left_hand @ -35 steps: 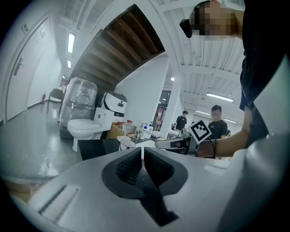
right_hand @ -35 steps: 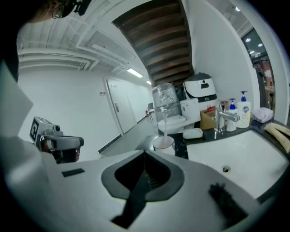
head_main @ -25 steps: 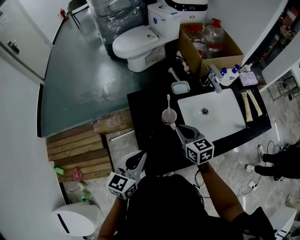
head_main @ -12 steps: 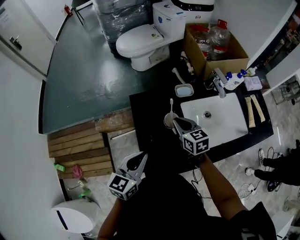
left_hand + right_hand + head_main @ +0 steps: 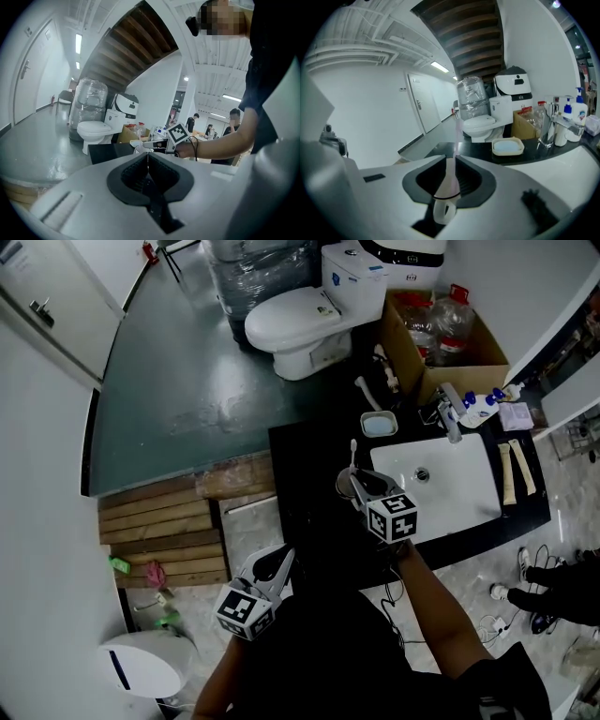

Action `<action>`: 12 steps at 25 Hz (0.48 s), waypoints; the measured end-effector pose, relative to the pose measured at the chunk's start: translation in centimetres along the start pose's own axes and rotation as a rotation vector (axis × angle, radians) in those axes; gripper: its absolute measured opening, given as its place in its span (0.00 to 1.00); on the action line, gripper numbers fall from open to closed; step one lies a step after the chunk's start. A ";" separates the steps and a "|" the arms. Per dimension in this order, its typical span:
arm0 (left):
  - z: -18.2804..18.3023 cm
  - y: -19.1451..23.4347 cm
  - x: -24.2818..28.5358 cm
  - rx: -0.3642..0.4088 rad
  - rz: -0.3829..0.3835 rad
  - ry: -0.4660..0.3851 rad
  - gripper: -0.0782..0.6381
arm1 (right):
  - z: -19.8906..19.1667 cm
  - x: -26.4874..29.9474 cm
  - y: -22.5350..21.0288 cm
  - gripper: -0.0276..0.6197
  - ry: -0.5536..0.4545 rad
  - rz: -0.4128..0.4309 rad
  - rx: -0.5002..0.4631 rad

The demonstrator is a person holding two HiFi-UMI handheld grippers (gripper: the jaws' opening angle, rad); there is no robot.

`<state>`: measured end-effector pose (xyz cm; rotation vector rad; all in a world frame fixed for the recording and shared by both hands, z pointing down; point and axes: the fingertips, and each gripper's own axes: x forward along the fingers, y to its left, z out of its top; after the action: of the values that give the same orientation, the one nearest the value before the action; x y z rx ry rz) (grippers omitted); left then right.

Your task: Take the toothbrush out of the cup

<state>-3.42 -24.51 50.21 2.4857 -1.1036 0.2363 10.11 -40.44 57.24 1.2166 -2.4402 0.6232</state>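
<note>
The right tongs (image 5: 359, 482) have come forward to the cup (image 5: 343, 484), which stands on the black counter (image 5: 305, 486) just left of the sink (image 5: 461, 495). In the right gripper view their jaws have closed in on the toothbrush (image 5: 454, 140). Its pale handle fills the narrow gap between them just above the cup (image 5: 443, 211), so they look clamped on it. That would mean the grasp is made and the lift is what remains. The toothbrush (image 5: 352, 454) stands nearly upright with its lower end inside the cup, and its head points away from the person, toward the soap dish (image 5: 379, 425) at the sink's far left corner. A straight upward pull looks right, since dragging sideways could tip the light cup toward the sink. A second ago the right tongs were nearer the person, with their tips just short of the cup. Half a second ago they had reached its rim, and now they sit over it. The cup has kept its place beside the sink, and the brush leans as it did. The left tongs (image 5: 278, 559) have stayed put, well away from the sink on its left and off the counter's near edge, with their jaws pressed together on nothing (image 5: 147, 161).
</note>
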 end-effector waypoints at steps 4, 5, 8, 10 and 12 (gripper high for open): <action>-0.3 0.2 -0.4 -0.016 0.017 -0.003 0.12 | -0.1 0.7 0.0 0.16 0.015 -0.005 -0.015; -0.4 0.2 -0.5 -0.015 0.021 -0.001 0.12 | -0.2 0.8 -0.2 0.17 0.018 -0.010 -0.016; -0.8 0.1 -0.9 -0.020 0.032 0.005 0.12 | 0.0 1.3 -0.4 0.19 0.023 -0.022 -0.018; -1.1 0.1 -1.2 -0.027 0.037 0.005 0.12 | 0.2 1.7 -0.4 0.21 0.028 -0.028 -0.027; -1.4 0.2 -1.6 -0.026 0.042 0.003 0.12 | 0.4 2.0 -0.3 0.21 0.031 -0.030 -0.033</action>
<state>-4.58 -22.94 51.02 2.4411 -1.1513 0.2361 9.18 -42.16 57.90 1.2193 -2.3929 0.5862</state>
